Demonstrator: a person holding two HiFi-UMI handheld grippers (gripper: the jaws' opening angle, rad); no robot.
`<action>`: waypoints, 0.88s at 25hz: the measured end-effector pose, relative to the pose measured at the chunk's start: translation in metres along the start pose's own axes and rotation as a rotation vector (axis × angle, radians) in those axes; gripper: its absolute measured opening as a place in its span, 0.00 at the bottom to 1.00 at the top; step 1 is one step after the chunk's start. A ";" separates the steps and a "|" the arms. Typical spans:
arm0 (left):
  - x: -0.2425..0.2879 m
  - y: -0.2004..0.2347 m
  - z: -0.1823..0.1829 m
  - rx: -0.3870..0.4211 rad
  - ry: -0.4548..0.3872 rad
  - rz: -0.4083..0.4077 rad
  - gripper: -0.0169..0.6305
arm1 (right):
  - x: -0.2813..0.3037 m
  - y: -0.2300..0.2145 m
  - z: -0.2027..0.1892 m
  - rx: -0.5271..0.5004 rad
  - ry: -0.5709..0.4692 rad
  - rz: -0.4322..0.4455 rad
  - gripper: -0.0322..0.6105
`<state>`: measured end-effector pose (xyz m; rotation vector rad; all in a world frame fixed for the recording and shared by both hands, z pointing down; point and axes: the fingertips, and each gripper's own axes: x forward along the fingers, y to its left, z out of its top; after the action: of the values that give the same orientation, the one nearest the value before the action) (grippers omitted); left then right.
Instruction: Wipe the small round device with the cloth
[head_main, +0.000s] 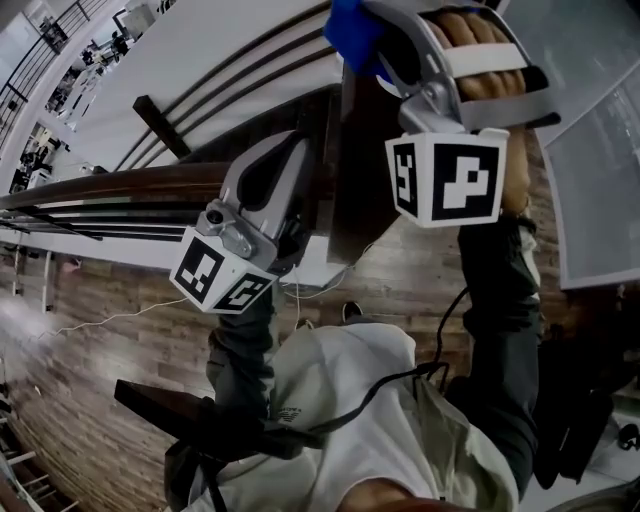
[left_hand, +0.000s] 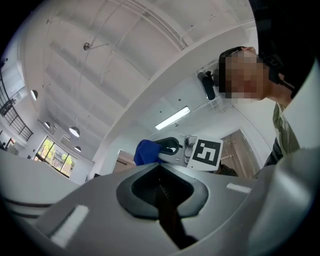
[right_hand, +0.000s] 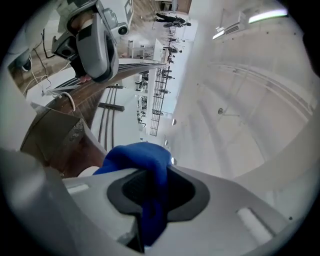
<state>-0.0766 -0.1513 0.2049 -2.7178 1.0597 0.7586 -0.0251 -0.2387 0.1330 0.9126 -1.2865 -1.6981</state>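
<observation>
Left tool (left_hand: 160, 176): jaws together, nothing between.
Right tool (right_hand: 149, 192): clamped on blue cloth (right_hand: 135, 154).
Cloth: bunched, lying lengthwise along the seam, bulging past the tips.

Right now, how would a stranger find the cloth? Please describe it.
Start from the person's raised right arm and follow it up to the right tool with its black-and-white marker cube. The cloth is the bunched bright blue fabric pinched in that tool's jaws. It is the only blue thing here, and the left tool is shut on nothing.
</observation>
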 end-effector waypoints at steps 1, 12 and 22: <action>0.000 0.000 0.000 -0.001 0.002 0.001 0.01 | -0.002 0.001 0.001 0.002 -0.003 0.002 0.17; 0.001 -0.003 -0.005 -0.012 0.022 -0.018 0.01 | -0.051 0.024 0.005 0.121 -0.103 0.036 0.17; 0.014 -0.004 0.006 0.024 0.017 -0.053 0.01 | -0.066 0.010 -0.055 0.376 -0.014 -0.131 0.17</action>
<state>-0.0682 -0.1550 0.1922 -2.7250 0.9891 0.7119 0.0533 -0.2018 0.1354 1.2271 -1.6189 -1.5880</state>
